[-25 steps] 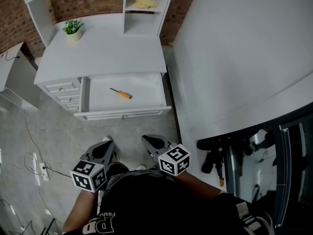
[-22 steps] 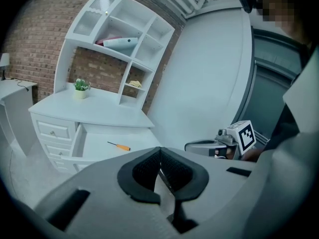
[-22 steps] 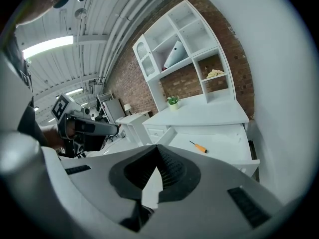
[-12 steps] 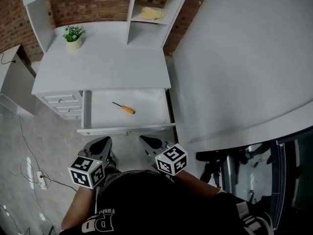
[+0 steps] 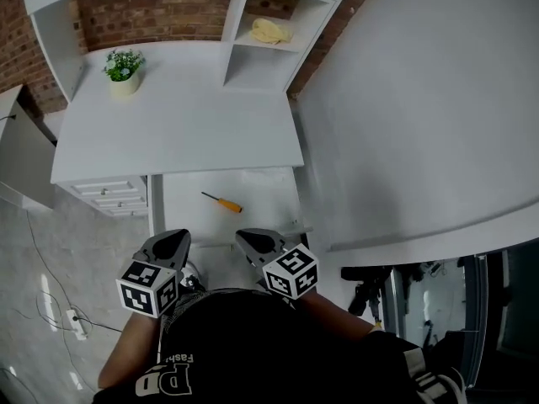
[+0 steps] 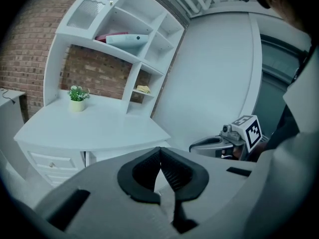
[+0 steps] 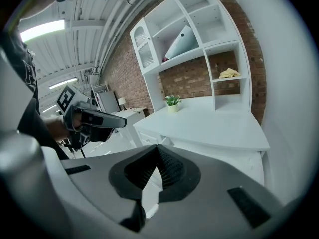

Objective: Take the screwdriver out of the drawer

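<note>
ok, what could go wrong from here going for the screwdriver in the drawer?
1. The right gripper and left gripper are both shut and empty. If the reaching one doesn't open first, it will probably just shove the screwdriver.
2. The screwdriver lies flat and slanted on the drawer floor. Its thin shaft gives little to pinch, and it may roll.
3. It lies fairly near the desktop edge, which a descending gripper might clip.
</note>
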`<state>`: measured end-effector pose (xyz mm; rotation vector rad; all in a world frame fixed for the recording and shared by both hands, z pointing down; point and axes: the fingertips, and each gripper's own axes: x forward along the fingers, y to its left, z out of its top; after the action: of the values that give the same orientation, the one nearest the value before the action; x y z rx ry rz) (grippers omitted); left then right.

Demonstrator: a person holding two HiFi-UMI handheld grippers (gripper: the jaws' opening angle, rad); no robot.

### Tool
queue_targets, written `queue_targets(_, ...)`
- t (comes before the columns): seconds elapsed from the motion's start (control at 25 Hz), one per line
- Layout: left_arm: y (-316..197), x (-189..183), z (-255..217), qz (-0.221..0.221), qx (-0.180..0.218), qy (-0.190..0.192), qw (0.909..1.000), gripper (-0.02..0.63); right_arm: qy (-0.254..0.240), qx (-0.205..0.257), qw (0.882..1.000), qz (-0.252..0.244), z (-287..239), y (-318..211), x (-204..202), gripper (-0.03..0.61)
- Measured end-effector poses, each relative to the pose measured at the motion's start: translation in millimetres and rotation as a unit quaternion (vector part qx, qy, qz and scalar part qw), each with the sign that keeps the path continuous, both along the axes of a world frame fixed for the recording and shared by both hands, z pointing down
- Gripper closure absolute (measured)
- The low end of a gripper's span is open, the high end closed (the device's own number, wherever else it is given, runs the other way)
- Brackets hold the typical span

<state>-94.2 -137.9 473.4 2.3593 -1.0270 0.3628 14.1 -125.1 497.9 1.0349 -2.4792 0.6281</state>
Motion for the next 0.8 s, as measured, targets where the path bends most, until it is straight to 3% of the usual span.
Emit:
queue_targets(0.44, -56, -27, 25, 0.085, -0.008, -0.013, 0.9962, 0.598, 0.021, -0.022, 0.999, 0.034, 14, -63, -45, 0.575)
queue_targets(0.8, -73, -43, 63, 0.114, -0.041, -0.026, 0.9923, 0.598, 0.079, -0.062, 0.993, 0.058, 51, -92, -33, 0.575)
